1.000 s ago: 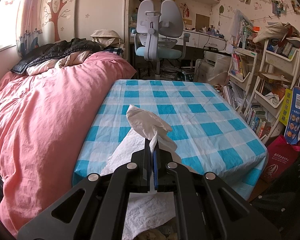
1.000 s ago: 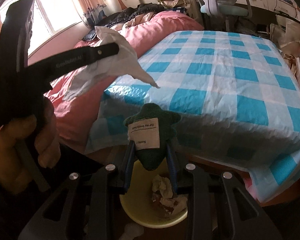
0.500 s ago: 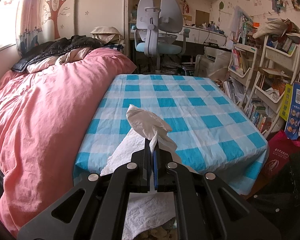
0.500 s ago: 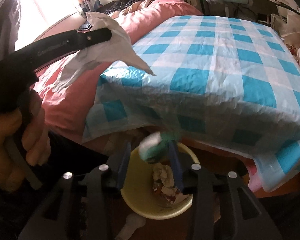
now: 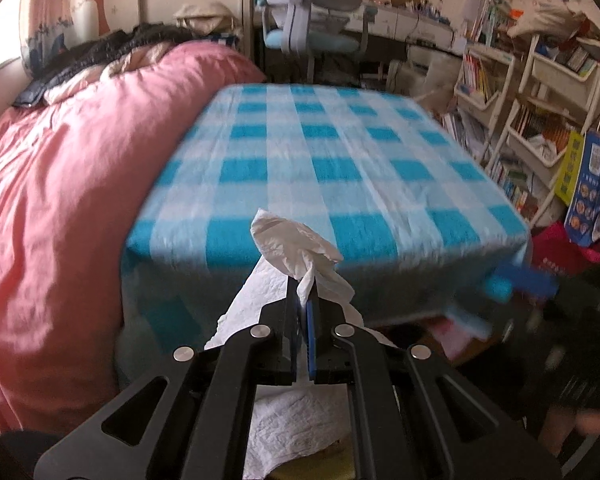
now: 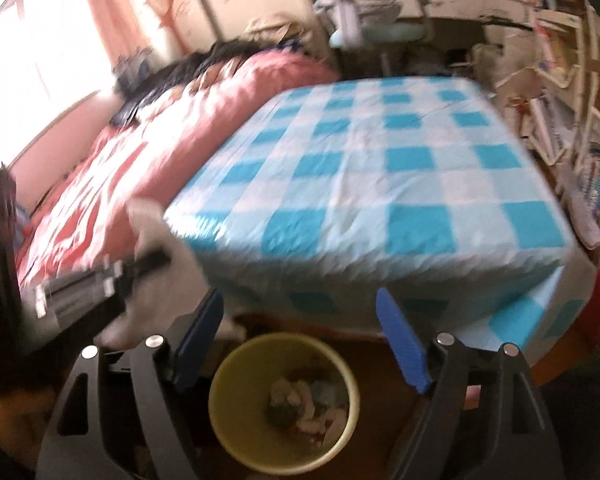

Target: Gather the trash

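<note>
My left gripper [image 5: 305, 300] is shut on a crumpled white tissue [image 5: 296, 240] that sticks up past the fingertips and hangs below them. In the right wrist view that gripper [image 6: 152, 260] and its tissue [image 6: 156, 240] come in from the left, blurred. My right gripper [image 6: 300, 300] hangs over a yellow waste bin [image 6: 236, 436] on the floor; its jaws are opening and nothing is between them. Several crumpled scraps and a dark green piece [image 6: 284, 414] lie in the bin. The right gripper's blue fingers [image 5: 504, 284] show blurred in the left wrist view.
A table with a blue-and-white checked cloth [image 6: 380, 184] stands just behind the bin. A bed with a pink duvet [image 5: 60, 184] lies to the left. Bookshelves [image 5: 540, 128] and a red bag [image 5: 564, 248] crowd the right. An office chair [image 5: 312, 12] stands at the back.
The right gripper opened and the green piece it held dropped into the yellow bin. The left gripper, still shut on the tissue, sank lower toward the table's front edge.
</note>
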`<state>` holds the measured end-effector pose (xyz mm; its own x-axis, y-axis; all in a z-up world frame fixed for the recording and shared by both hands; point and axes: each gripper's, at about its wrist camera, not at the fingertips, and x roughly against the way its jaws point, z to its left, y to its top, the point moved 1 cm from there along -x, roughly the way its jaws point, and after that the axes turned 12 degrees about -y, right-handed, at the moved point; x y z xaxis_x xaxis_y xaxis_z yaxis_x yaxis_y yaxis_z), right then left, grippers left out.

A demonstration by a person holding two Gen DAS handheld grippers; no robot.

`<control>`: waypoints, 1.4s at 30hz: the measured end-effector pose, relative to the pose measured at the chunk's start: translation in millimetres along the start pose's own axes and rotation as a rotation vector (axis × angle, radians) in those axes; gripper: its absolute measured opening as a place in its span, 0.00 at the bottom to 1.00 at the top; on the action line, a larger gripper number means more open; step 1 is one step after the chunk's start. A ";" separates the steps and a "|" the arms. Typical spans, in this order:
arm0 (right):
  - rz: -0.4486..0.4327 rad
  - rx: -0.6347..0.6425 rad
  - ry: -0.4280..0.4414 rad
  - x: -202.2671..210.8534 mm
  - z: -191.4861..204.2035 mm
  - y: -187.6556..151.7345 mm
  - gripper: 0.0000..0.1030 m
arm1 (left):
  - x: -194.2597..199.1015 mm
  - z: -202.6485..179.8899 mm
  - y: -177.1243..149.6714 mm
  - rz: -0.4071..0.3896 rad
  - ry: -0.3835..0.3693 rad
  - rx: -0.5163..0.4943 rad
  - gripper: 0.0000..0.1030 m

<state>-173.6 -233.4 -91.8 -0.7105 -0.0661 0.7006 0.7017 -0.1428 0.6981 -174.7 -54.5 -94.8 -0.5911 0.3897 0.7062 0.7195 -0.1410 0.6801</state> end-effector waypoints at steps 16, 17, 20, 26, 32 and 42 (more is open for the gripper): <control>-0.190 -0.008 -0.166 26.8 -9.9 14.0 0.92 | -6.8 1.1 -15.2 0.080 0.036 0.056 0.71; -0.200 -0.003 -0.172 27.8 -9.1 13.8 0.92 | -4.5 2.0 -13.2 0.063 0.043 0.059 0.72; -0.240 0.027 -0.189 33.0 -5.5 16.1 0.93 | 5.7 1.2 -5.0 -0.005 0.072 0.045 0.79; -0.332 0.053 -0.223 44.0 -5.5 31.8 0.93 | 35.7 -3.5 22.8 -0.191 0.118 0.005 0.88; -0.388 0.045 -0.242 44.8 -10.3 58.2 0.93 | 50.2 3.8 64.8 -0.298 0.132 -0.010 0.93; -0.441 0.062 -0.281 21.5 -14.9 113.6 0.93 | 33.1 25.4 139.9 -0.384 0.176 0.006 0.93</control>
<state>-110.0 -265.8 0.4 -0.9031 0.2556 0.3450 0.3471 -0.0382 0.9370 -84.4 -38.2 18.7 -0.8699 0.2511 0.4246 0.4363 -0.0102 0.8998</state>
